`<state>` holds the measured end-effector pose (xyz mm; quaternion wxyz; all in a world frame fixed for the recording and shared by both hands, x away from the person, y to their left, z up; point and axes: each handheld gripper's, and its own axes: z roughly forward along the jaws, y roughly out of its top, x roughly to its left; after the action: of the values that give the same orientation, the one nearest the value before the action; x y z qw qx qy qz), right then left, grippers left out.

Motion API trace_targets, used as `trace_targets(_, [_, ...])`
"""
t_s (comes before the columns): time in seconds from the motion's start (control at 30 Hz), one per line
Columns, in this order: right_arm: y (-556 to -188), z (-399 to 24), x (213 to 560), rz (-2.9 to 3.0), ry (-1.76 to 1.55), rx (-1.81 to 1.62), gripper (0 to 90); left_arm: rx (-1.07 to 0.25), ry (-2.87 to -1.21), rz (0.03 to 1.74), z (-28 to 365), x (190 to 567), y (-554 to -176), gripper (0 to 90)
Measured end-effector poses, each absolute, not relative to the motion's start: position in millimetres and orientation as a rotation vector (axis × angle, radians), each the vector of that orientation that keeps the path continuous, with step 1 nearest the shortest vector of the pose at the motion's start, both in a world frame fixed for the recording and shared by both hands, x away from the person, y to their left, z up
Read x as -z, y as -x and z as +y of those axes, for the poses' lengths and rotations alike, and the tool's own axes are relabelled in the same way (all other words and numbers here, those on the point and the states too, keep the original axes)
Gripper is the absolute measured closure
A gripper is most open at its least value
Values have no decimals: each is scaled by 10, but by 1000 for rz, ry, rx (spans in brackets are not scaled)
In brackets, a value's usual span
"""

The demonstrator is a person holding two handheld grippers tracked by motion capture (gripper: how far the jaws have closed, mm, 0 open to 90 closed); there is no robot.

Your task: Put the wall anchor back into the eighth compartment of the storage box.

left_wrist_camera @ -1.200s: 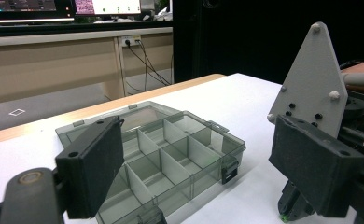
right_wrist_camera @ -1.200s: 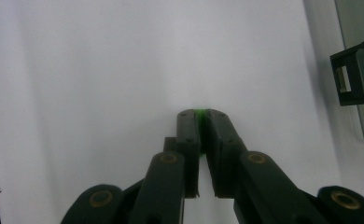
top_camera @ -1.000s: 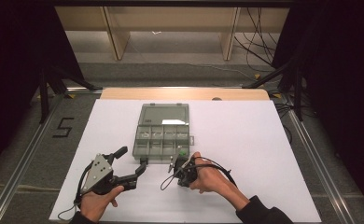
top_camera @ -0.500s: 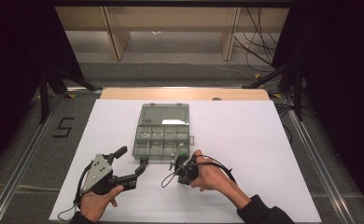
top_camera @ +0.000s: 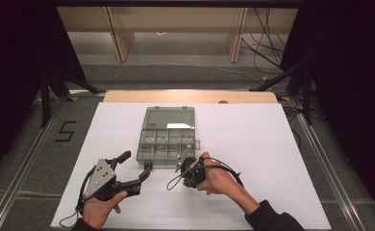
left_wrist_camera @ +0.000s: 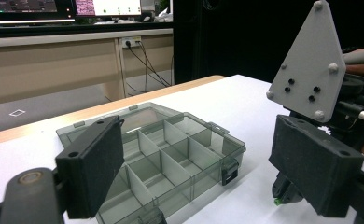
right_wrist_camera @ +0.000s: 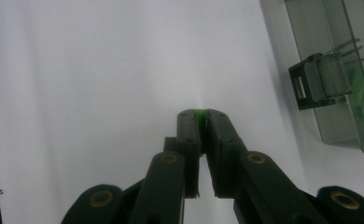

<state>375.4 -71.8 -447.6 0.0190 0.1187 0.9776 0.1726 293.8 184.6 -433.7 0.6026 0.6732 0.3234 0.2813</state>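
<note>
A: Where does the compartment box sit?

B: It lies on the white worktop, around the middle and a little to the left, with its clear lid folded back flat on the far side. The tray part is split by dividers into two rows of small compartments. A latch sticks out from its near wall.

A: And the left hand-held gripper?

B: The person's left hand holds it near the left front corner of the box. Its jaws stand wide apart with nothing between them. In the left gripper view the two black pads frame the box, and the far tip rests just beside the box's near edge; whether it touches cannot be told.

A: What about the right hand-held gripper?

B: It is in the person's right hand, just in front of the box's near right corner, tips pointing towards the box. In the right gripper view its jaws are pressed nearly together, pinching a small green item at the very tips. What that piece is cannot be made out; it is too small. Something green also shows through the box wall in the compartment nearest that gripper.

A: Do the two grippers touch?

B: No, they are apart, one at each near corner of the box.
</note>
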Motion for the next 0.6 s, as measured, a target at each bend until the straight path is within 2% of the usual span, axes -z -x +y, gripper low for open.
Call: trace_targets(0.6, [-3786,-749,4414,3007,-372,-564,844,-652,-1560,749,1846,4337,-2937,166])
